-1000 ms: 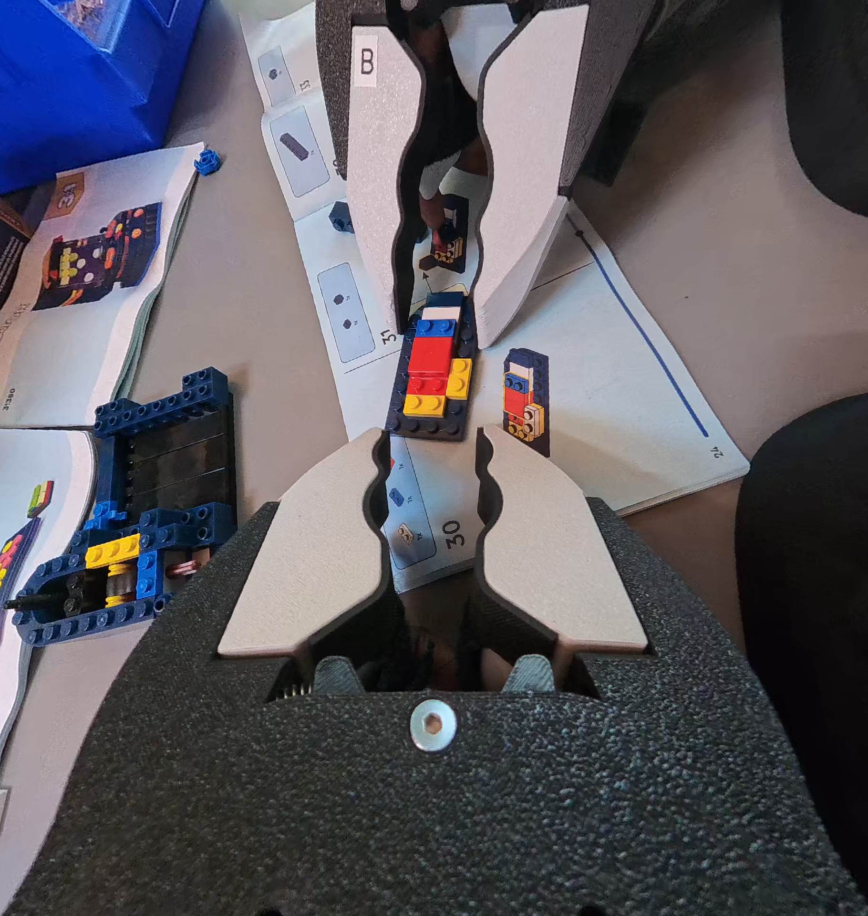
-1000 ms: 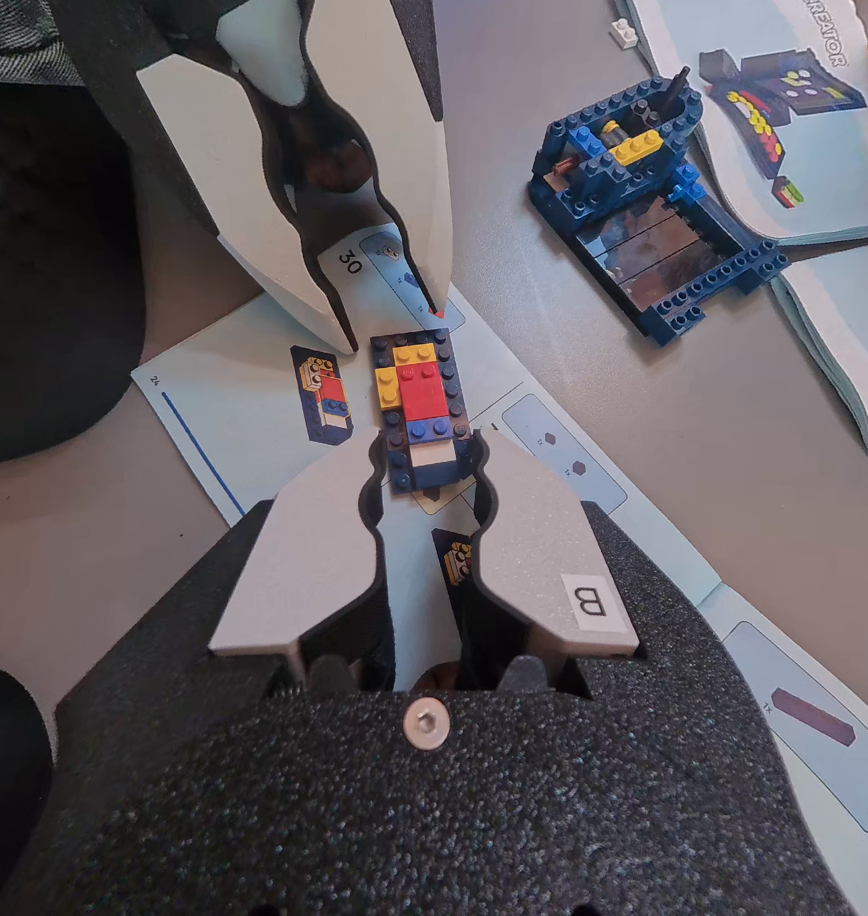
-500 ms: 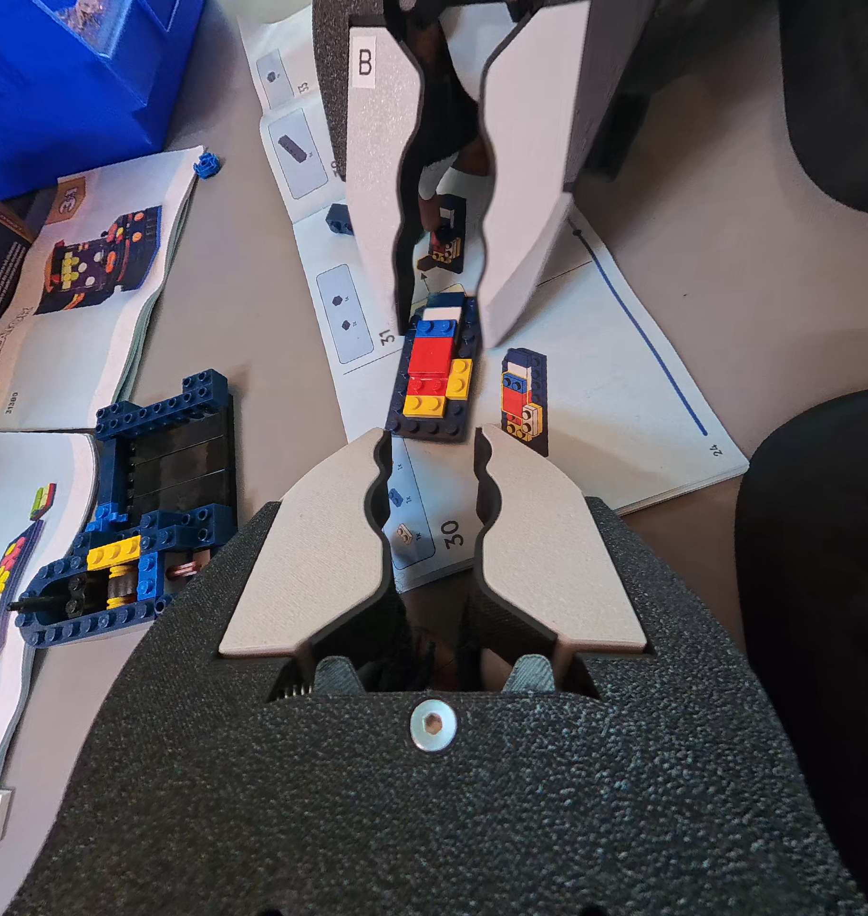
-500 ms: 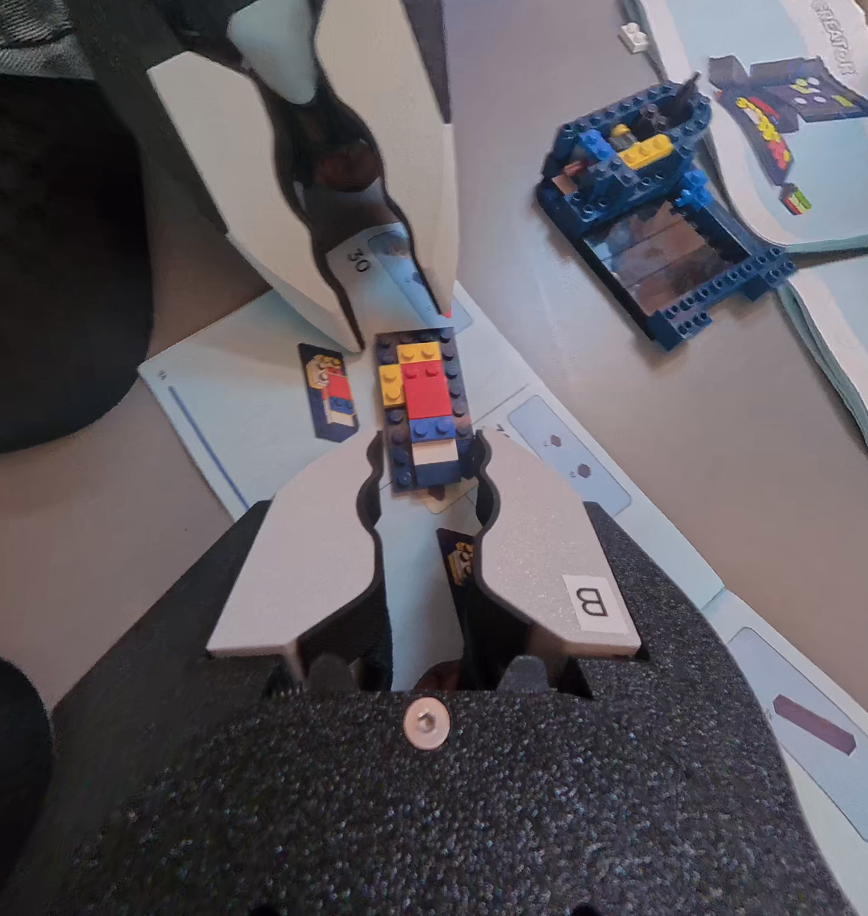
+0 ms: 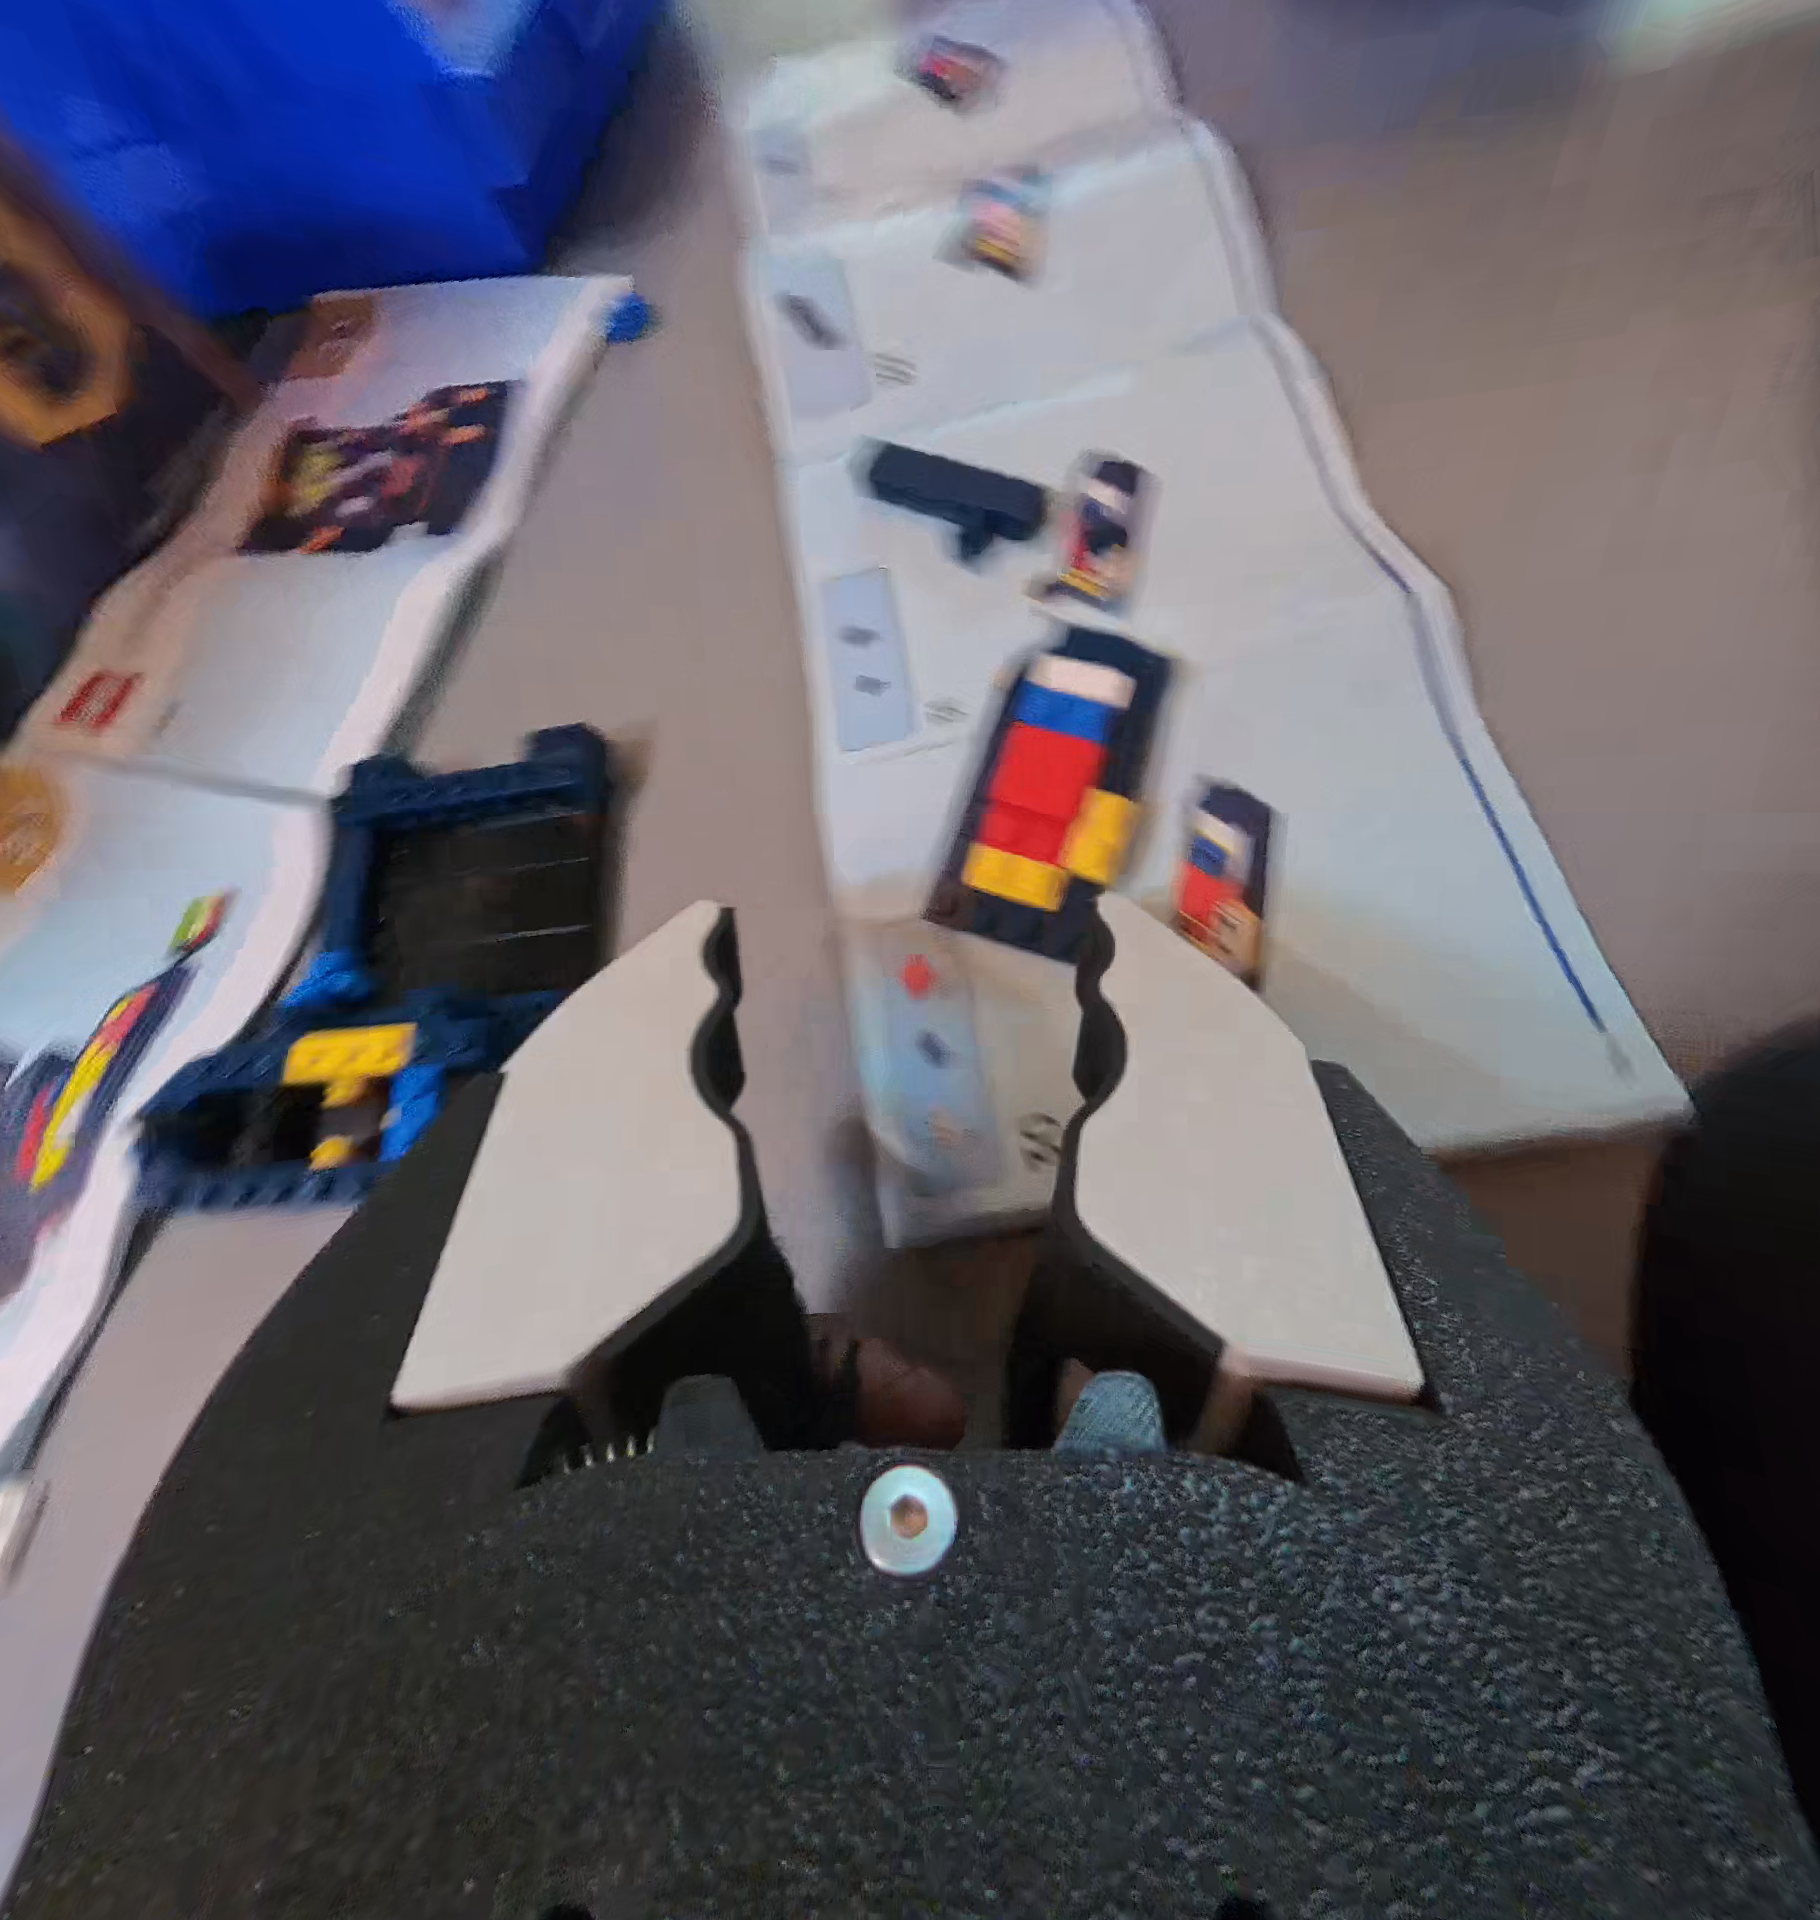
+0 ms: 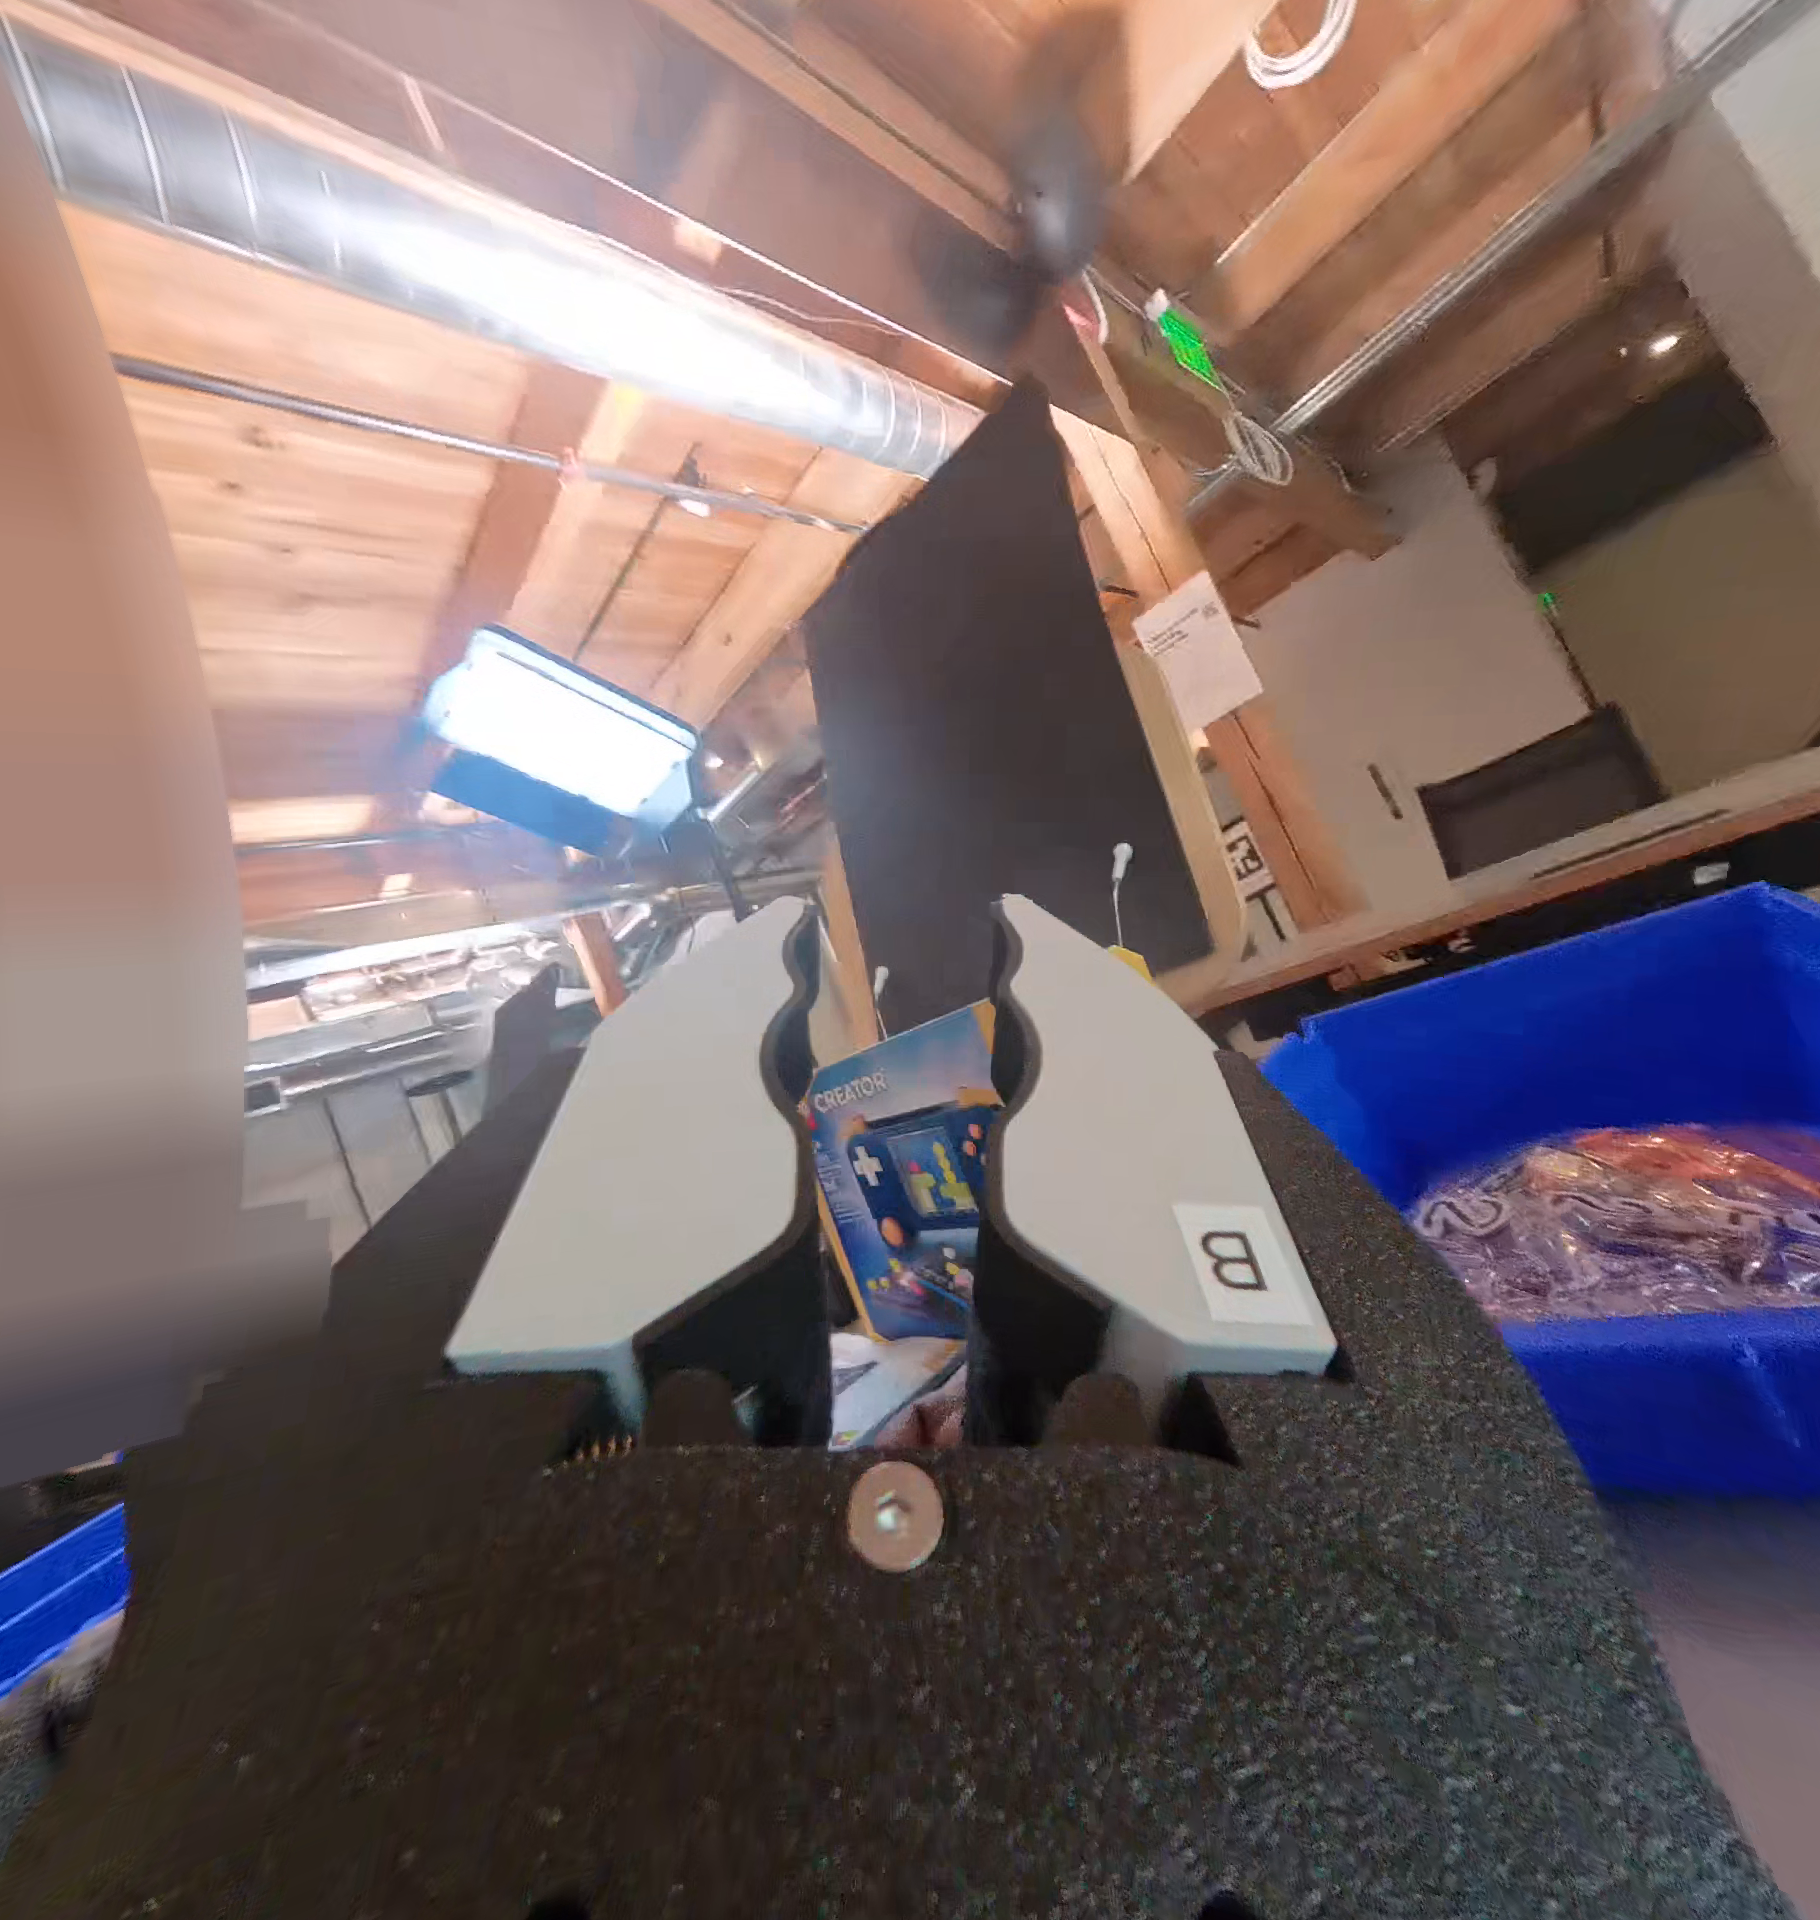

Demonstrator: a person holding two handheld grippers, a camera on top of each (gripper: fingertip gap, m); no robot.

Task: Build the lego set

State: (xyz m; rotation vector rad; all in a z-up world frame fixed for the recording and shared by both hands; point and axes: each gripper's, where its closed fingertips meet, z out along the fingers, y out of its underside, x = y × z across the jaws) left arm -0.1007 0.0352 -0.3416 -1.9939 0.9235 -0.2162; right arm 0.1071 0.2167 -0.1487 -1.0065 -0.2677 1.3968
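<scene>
Now my right claw has swung up off the brick plate toward the ceiling, partly open, holding nothing; my left claw has opened wide, empty, just before the plate on the booklet.

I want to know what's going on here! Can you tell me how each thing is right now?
left gripper: open, empty.
right gripper: open, empty, tilted up toward the ceiling.
small brick panel: flat on the booklet.
dark blue brick frame: lying on the table, untouched.
blue bin: holds plastic bags.
</scene>
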